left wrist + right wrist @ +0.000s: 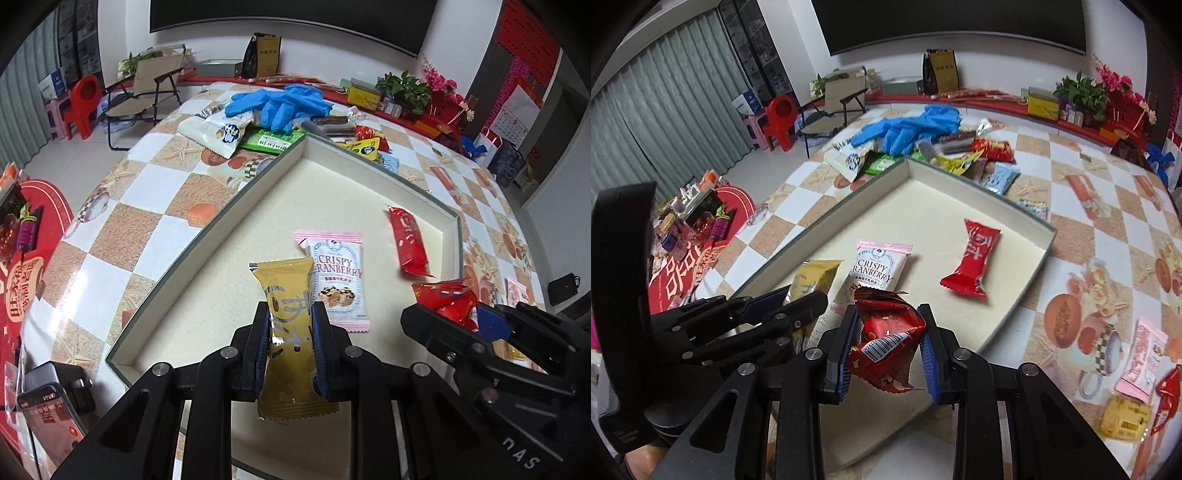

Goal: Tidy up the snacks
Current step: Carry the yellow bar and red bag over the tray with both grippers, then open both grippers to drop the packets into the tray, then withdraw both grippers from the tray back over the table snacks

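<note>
A yellow snack packet is being pinched across its middle by the left gripper, and a crumpled red snack packet is being squeezed between the blue pads of the right gripper; both are being held above the near part of the shallow box. Inside the box, a cranberry packet and a red candy packet are lying flat, slightly apart. More snacks are being left in a pile beyond the far corner, beside blue gloves. The packets are judged light, soft and crinkly, with slick film that could slip; a hold across the filled middle, not the flat sealed ends, is being favoured.
</note>
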Action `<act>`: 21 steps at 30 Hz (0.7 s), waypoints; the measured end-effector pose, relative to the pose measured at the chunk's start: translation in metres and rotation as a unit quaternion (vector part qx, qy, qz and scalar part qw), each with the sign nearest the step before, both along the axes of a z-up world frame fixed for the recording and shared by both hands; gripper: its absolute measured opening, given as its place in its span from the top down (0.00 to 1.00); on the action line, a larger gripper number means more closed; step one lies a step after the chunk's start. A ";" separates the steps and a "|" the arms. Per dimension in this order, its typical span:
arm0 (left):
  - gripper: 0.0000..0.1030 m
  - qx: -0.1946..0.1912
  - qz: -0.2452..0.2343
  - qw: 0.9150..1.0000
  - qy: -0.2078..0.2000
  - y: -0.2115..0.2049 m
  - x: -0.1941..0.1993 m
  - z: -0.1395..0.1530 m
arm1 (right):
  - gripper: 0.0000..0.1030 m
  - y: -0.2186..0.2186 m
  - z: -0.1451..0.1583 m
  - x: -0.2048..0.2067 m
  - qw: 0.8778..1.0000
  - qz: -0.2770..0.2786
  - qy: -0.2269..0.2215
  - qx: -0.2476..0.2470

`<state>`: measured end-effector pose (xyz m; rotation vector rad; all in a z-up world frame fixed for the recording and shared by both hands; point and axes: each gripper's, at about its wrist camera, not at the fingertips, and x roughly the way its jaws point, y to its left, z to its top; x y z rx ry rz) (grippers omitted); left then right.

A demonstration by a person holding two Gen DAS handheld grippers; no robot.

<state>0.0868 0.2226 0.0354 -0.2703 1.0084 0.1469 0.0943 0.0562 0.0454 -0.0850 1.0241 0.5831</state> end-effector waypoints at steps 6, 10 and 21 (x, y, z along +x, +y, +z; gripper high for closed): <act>0.61 -0.034 0.020 0.999 -0.010 0.017 -0.006 -0.002 | 0.44 0.002 -0.013 0.015 1.000 -0.013 0.027 0.000; 0.44 -0.034 0.028 0.999 -0.030 0.015 -0.017 0.009 | 0.08 -0.022 0.002 0.016 0.998 -0.044 0.001 0.041; 0.35 0.010 -0.117 0.991 -0.069 -0.111 -0.062 0.034 | 0.07 -0.138 0.019 -0.043 0.990 -0.125 -0.041 0.060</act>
